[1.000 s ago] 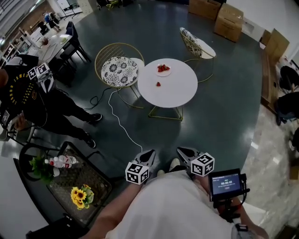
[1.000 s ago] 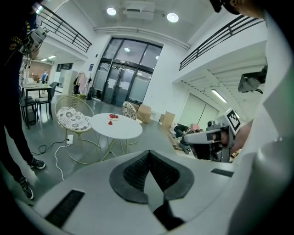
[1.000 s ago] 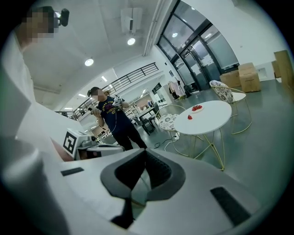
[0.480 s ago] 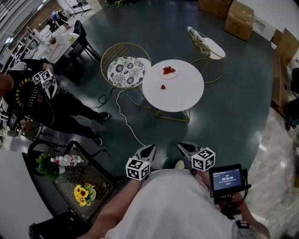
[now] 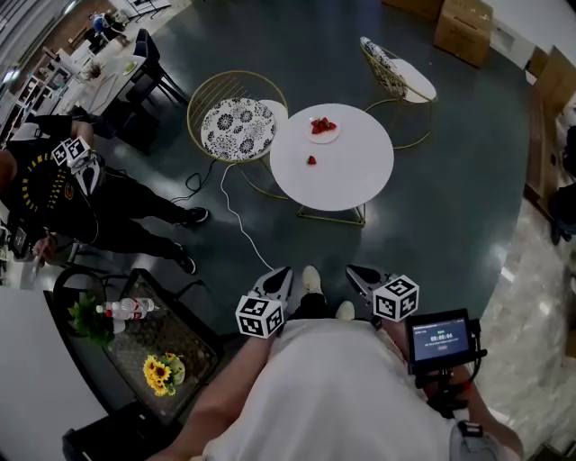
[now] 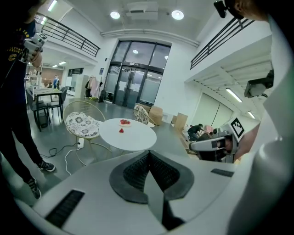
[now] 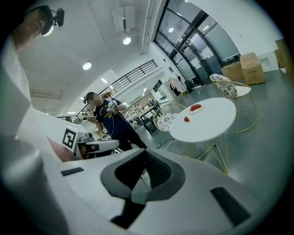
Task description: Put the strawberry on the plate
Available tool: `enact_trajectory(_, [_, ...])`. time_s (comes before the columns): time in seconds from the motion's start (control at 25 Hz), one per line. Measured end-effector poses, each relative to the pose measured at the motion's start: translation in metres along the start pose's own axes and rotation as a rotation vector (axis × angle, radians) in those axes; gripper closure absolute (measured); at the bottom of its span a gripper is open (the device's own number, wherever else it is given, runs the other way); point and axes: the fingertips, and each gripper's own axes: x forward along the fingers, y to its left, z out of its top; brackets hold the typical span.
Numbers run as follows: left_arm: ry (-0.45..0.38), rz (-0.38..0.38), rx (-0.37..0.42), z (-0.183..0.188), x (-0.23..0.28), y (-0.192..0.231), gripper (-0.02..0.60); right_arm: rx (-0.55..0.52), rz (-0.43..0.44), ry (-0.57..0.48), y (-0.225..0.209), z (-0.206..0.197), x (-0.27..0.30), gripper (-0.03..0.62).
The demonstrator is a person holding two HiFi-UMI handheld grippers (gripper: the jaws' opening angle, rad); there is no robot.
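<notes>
A single strawberry [image 5: 311,160] lies on the round white table [image 5: 353,173], near the plate [image 5: 323,130] but not touching it. The plate carries other red berries. Well back from the table, at the person's waist, the left gripper [image 5: 279,278] and the right gripper [image 5: 361,273] each have their jaws pressed together on nothing.

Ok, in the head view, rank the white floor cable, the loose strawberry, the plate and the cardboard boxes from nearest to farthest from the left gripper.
1. White cable, floor, just ahead of the left gripper.
2. Loose strawberry, on the table.
3. Plate, table's far edge.
4. Cardboard boxes, far right.
</notes>
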Motion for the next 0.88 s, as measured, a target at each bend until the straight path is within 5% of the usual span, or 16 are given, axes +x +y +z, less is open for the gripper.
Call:
enact_trajectory(0.52, [-0.020,-0.138,0.015,0.045,0.067,0.023,0.574,-0.053,-0.077,0.035,-0.035,0.055,0.035,0.586])
enact_trajectory(0.88, [-0.049,-0.116,0.009,0.076,0.071,0.091,0.574,-0.110,-0.094,-0.005,-0.034,0.111,0.090,0.586])
